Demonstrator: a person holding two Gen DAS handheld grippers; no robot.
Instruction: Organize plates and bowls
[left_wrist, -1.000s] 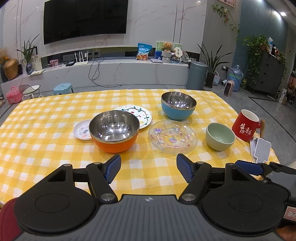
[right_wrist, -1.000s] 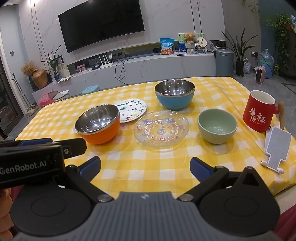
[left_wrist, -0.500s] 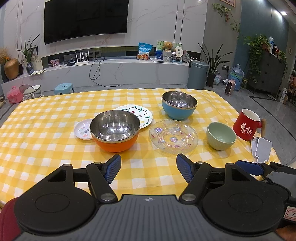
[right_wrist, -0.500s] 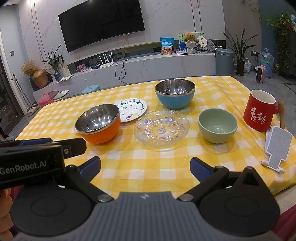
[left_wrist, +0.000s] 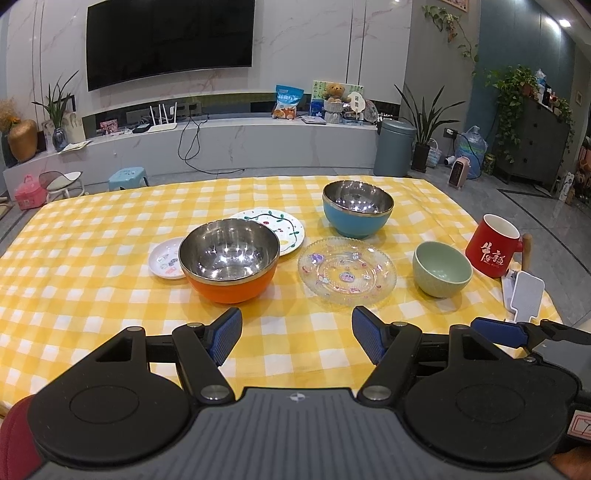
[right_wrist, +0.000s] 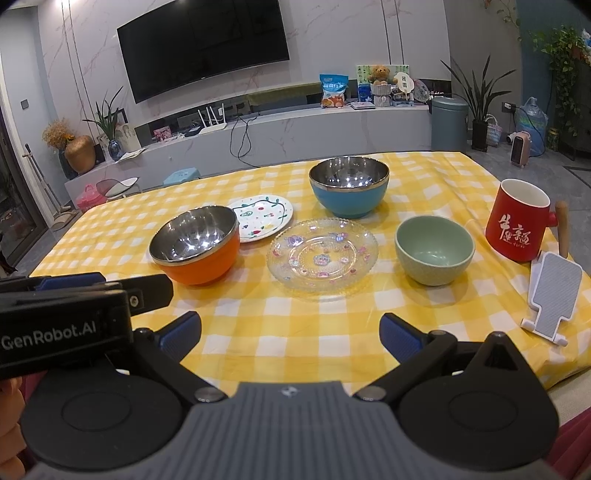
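Three bowls (left_wrist: 229, 260), three plates (left_wrist: 347, 270) upright, unstacked on tablecloth.

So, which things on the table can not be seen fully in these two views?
- Small plate: left wrist view, right part behind the orange bowl; right wrist view, not visible.
- White painted plate: near edge behind that bowl.
- Red mug handle: mostly behind the mug.

The left gripper (left_wrist: 296, 334) has eased slightly back from the orange bowl (left_wrist: 229, 260).

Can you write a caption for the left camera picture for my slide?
Open left tongs wait above a yellow checked tablecloth set with bowls and plates.
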